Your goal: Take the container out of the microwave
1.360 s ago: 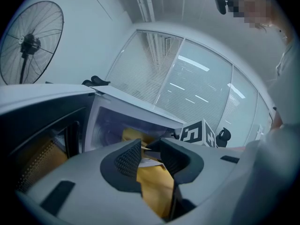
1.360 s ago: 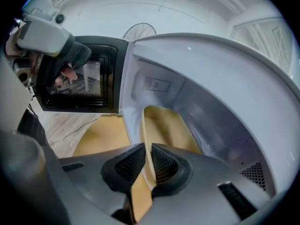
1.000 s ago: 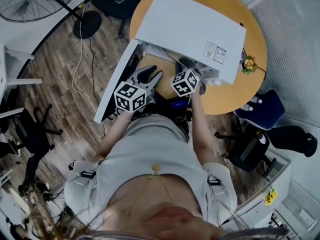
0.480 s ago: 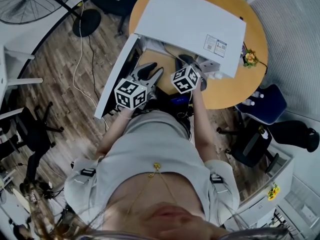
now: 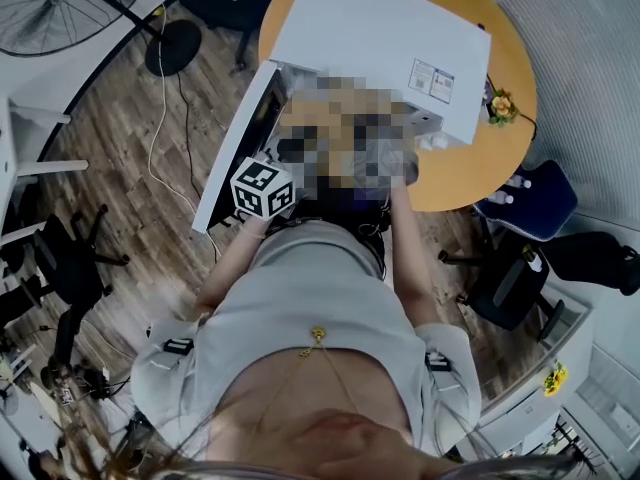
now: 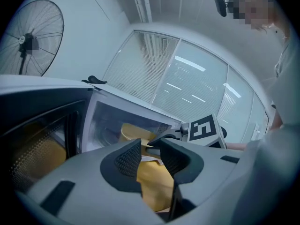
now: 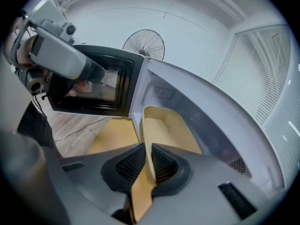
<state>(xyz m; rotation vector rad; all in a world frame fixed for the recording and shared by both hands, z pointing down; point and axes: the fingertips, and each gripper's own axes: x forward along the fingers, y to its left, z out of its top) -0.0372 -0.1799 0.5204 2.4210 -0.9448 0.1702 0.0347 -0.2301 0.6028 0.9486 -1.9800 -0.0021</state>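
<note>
Pale yellow and smooth-walled, the container (image 7: 165, 125) sits in the open mouth of the white microwave (image 5: 380, 28); it is a shallow oblong dish with rounded corners. The right gripper (image 7: 147, 162) has its two dark, mesh-textured pads (image 7: 131, 165) pinched tight on the near rim, the wall standing upright between them. The left gripper (image 6: 149, 154) hangs just in front of the cavity with its fingers a small way apart and nothing between them. Through the gap you see only the container beyond, and beside it the right gripper's marker cube (image 6: 204, 129) with its black-and-white squares. The microwave door (image 7: 91, 86), dark-framed with a perforated window, is swung wide open. A small printed label (image 5: 432, 76) lies on the microwave's top, its writing too small to read. The microwave stands on a round wooden table (image 5: 475, 173), and a pedestal fan (image 7: 146, 43) stands on the floor beyond the door
</note>
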